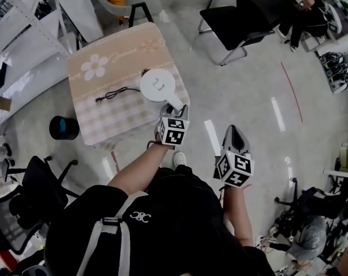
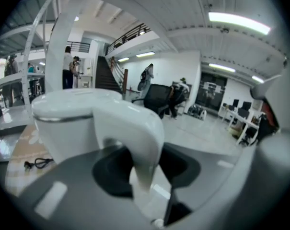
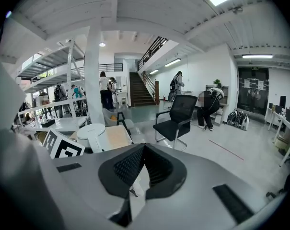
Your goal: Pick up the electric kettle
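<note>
Seen from the head camera, the person's bare left forearm (image 1: 136, 168) stretches toward 1 o'clock. It carries the left gripper (image 1: 181, 109), tilted downward, to the 3 o'clock edge of the table (image 1: 104, 119). There its jaws are clamped on the handle (image 1: 175, 103) of the white electric kettle (image 1: 158, 85) (in the gripper's own view the handle fills the gap between the black pads (image 2: 111, 174)). The kettle stands upright on the table with its lid down.

At 4 o'clock of the left gripper, off the table and over the floor (image 1: 248, 91), the right gripper (image 1: 233, 132) points toward 12 o'clock. Its jaw tips are pressed together with nothing between them.

The table wears a peach checked cloth with a white flower (image 1: 94, 66). A black power cord (image 1: 112, 94) lies at the kettle's 9 o'clock. White shelving (image 1: 24, 33) fills the frame's 10 o'clock, and a round black bin (image 1: 64, 127) sits at the table's 8 o'clock. A black office chair (image 1: 248, 13) stands on the glossy grey floor at 1 o'clock, with a seated person (image 1: 309, 13) just beyond it.
</note>
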The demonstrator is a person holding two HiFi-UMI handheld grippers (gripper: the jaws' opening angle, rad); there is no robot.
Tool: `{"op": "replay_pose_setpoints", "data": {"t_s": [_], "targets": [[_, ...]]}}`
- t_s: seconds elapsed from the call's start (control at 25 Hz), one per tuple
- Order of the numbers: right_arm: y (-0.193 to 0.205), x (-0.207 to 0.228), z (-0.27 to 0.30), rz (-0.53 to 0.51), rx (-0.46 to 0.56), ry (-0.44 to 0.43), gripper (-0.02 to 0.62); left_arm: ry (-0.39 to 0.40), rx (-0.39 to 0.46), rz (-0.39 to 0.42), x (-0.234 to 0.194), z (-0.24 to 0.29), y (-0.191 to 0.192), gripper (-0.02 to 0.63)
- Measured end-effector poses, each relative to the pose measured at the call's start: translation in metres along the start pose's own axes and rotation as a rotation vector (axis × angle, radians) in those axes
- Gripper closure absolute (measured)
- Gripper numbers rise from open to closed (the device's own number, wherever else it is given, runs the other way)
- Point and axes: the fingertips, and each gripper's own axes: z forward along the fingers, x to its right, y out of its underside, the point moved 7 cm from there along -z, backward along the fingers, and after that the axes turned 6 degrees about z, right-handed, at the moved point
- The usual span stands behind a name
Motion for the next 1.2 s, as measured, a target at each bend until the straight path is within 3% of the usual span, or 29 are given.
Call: {"op": "replay_pose_setpoints", "data": {"t_s": [0.36,0.64,1.2], "targets": [[-0.002,-0.001,0.008,-0.010,-0.006,-0.019,0.597,0.035,0.027,0.070,-0.002,-0.004,0.003,0.465],[-0.002,0.002,0.014,-0.018,-0.009,-0.016,0.597,0.079,0.052,0.177,-0.002,-0.001,-0.004,0.459],[-0.002,0.009,0.014,0.002,0.012,-0.013,0.597,0.129,0.106,0.265,-0.001,-0.006,-0.036,0.459]]}}
